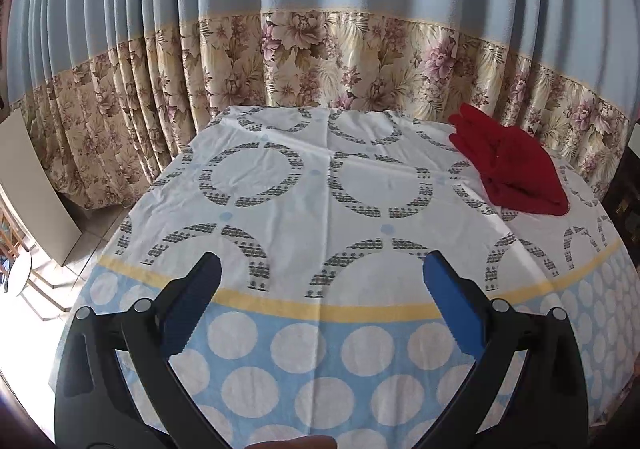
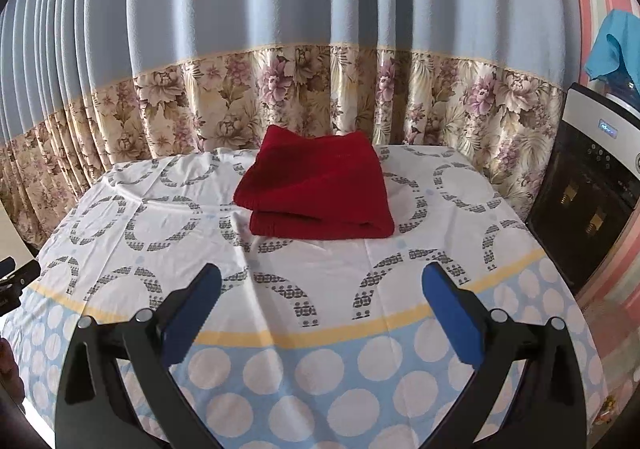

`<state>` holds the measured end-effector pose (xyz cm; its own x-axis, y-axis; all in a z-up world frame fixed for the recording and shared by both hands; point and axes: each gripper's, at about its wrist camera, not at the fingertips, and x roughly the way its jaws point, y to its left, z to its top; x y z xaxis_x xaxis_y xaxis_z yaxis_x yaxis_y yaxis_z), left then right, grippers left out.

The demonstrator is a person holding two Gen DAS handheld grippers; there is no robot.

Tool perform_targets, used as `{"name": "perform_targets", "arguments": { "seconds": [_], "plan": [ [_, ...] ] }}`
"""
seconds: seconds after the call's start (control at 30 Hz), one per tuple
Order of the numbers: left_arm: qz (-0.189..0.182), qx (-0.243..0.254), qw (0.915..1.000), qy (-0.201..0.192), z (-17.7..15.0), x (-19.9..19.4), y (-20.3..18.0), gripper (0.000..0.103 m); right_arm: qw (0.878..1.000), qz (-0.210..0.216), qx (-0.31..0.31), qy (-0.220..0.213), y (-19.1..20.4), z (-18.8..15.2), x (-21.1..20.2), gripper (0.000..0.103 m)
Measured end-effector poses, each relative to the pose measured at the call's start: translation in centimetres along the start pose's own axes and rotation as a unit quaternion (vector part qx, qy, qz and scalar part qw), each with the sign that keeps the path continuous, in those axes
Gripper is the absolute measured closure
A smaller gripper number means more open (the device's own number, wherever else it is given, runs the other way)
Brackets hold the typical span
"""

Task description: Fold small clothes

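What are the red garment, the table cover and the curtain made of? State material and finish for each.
Red garment: looks like a matte knit, judging by fine ribbing and thick soft folds. Table cover: thin printed woven cloth, probably cotton, with sharp creases. Curtain: heavy matte fabric; its floral band has a slight sheen.

The bench (image 2: 120, 185) is draped in a white cloth (image 2: 320, 269) printed with grey rings, a yellow band and a blue border of white dots, and a folded red garment (image 2: 320, 193) lies on it toward the far edge.
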<state>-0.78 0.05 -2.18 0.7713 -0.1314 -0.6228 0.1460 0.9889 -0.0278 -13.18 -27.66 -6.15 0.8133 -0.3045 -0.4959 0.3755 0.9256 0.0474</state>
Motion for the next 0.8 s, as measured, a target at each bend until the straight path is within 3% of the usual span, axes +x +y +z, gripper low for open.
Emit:
{"name": "perform_targets", "arguments": {
  "seconds": [0.3,0.57,0.8],
  "plan": [
    [-0.003,-0.007,1.0,0.006,-0.4,0.2,-3.6,0.003,1.0,0.022,-0.001,-0.007,-2.0,1.1,0.8,0.002],
    [-0.007,0.023,0.9997,0.011,-0.1,0.1,-6.3,0.003,0.999,0.025,0.02,-0.005,-3.1,1.0,1.6,0.002],
    [-0.009,0.033,0.9994,0.008,0.1,-0.1,-6.7,0.003,1.0,0.027,0.014,0.001,-2.9,0.8,1.9,0.002]
  ]
}}
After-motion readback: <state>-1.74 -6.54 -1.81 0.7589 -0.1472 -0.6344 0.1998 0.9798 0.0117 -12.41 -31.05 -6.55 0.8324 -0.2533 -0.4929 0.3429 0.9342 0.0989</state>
